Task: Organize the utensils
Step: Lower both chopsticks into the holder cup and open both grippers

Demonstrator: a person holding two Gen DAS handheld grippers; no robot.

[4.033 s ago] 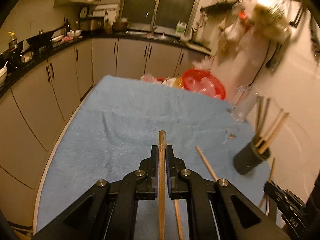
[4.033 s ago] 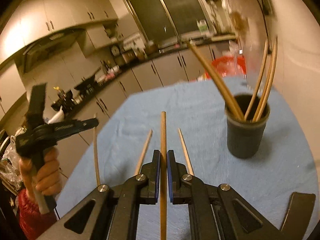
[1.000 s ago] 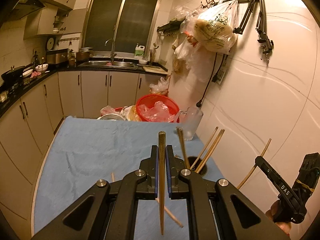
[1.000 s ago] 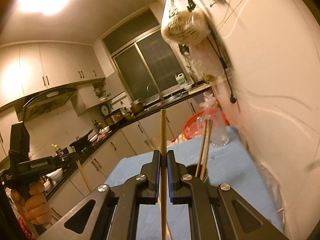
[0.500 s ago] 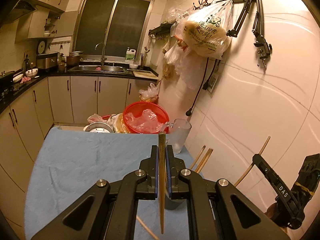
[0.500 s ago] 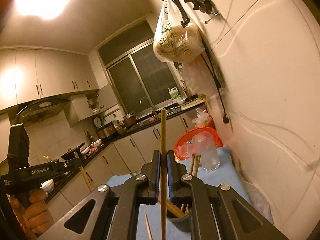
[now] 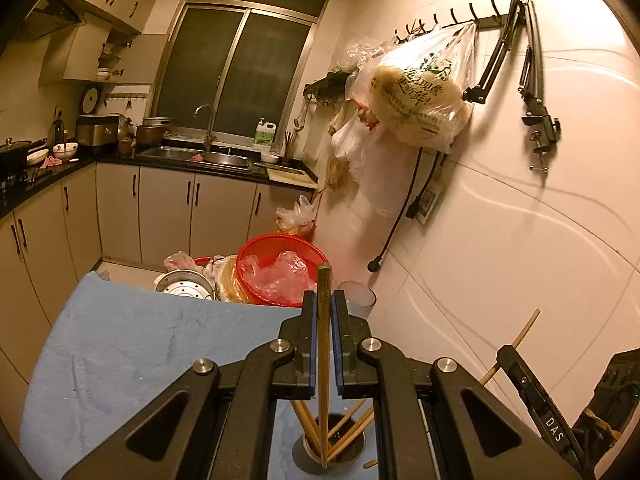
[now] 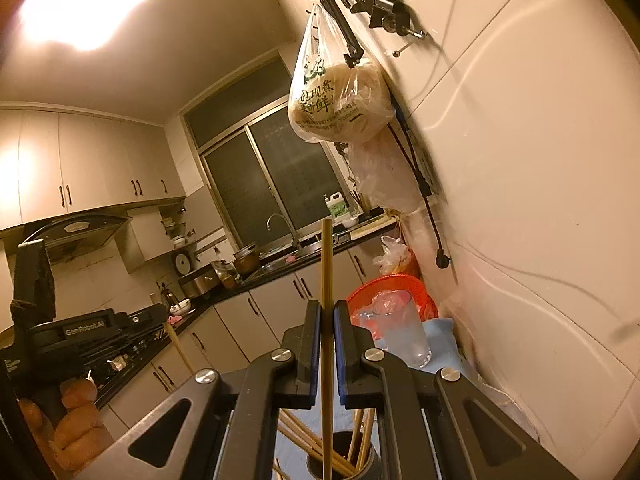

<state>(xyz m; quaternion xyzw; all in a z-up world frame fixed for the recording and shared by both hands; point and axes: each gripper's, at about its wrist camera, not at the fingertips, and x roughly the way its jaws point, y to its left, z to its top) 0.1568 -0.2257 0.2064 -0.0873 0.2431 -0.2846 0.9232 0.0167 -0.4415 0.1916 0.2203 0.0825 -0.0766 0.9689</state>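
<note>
My left gripper (image 7: 324, 312) is shut on a wooden chopstick (image 7: 323, 344) that stands upright, its lower end hanging over the mouth of the dark utensil cup (image 7: 334, 454) on the blue cloth. Several chopsticks lean inside that cup. My right gripper (image 8: 327, 320) is shut on a second chopstick (image 8: 327, 280), also upright, with its lower end over the same cup (image 8: 340, 462). The right gripper (image 7: 532, 400) shows at the lower right of the left wrist view, and the left gripper (image 8: 80, 336), held by a hand, at the left of the right wrist view.
A blue cloth (image 7: 132, 352) covers the table. Beyond the cup stand a clear glass (image 8: 404, 330), a red basket (image 7: 280, 270) with plastic bags and a steel steamer tray (image 7: 184, 286). The tiled wall (image 7: 520, 240) runs close on the right, with bags hung from hooks.
Both grippers have moved over the cup, which has slid from ahead to right beneath the held chopsticks. The view has tilted up a little. Both grips are unchanged.
</note>
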